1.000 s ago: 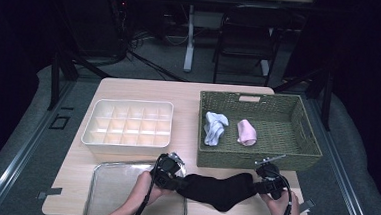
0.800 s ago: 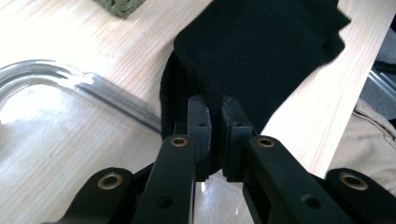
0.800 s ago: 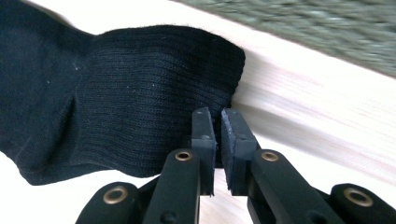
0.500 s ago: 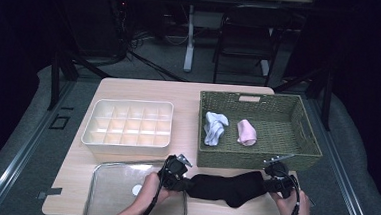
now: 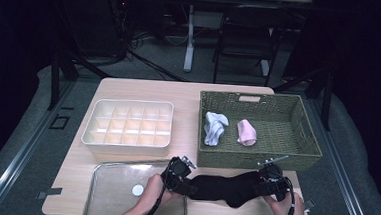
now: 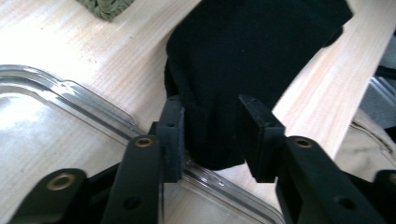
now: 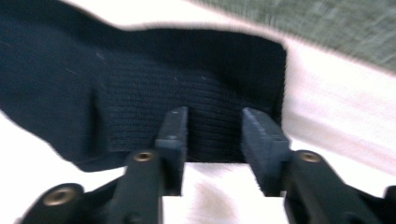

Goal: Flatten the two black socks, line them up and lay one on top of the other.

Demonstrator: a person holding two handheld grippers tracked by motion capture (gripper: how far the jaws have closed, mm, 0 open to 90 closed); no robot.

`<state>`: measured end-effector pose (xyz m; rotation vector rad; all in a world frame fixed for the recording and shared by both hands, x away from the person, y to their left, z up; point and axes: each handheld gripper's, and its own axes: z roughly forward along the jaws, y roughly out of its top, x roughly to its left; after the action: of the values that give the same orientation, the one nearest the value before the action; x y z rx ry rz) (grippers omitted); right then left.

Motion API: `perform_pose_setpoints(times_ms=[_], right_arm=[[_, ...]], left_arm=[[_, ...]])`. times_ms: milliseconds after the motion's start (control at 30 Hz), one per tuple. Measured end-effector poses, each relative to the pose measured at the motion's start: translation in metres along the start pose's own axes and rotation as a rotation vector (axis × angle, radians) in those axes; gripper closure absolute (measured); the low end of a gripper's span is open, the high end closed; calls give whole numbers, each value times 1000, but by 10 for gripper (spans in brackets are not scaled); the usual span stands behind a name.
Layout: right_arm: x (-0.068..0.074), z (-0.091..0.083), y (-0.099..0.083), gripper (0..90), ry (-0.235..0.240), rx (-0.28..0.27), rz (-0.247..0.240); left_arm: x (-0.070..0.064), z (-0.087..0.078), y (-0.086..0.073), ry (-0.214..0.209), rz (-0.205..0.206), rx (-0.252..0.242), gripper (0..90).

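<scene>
High view first: the wooden surface carries a woven basket at the far right, with a white sock and a pink sock in it, a white divided tray at the far left, and a clear lid at the near left. Along the near edge a black sock lies stretched flat between the left gripper and the right gripper, probably to straighten it for folding. In the left gripper view the jaws stand partly apart with the sock's end between them, the cloth slack; I cannot tell if they pinch it. The right gripper view shows jaws likewise spread over the cuff edge, not closed. Room is tight: basket wall just beyond, surface edge just behind, lid rim under the left jaws.
</scene>
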<state>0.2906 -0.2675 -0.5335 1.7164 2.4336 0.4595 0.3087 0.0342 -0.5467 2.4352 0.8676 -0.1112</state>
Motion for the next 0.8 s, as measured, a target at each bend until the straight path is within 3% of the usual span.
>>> perform_pose_setpoints(times_ms=[100,167,333,433,533,600,667,700,733,800], right_arm=[[1,7,0,809,-23,10,-14],[0,7,-1,837,-21,8,-13],[1,-10,-2,831,-34,-39,-25],[3,-18,-3,826,-76,-23,-49],[1,-14,-4,791,-77,18,-57],[-1,-4,-4,683,-76,59,-62],[-5,-3,-5,628,-23,6,-20],[-9,-10,-4,614,4,16,-26],[-12,-15,-5,608,-1,-19,-6],[-19,-21,-6,599,-8,-64,22]], left_arm=[[1,3,0,-6,4,8,710],[0,5,0,3,7,15,739],[-3,5,0,-5,20,11,794],[-5,6,0,-17,27,19,800],[-6,7,0,-11,34,26,784],[-6,7,1,3,34,31,742],[-5,7,1,7,32,33,672],[-6,8,1,12,33,34,660],[-6,8,1,27,36,36,637],[-6,9,1,15,37,46,614]])
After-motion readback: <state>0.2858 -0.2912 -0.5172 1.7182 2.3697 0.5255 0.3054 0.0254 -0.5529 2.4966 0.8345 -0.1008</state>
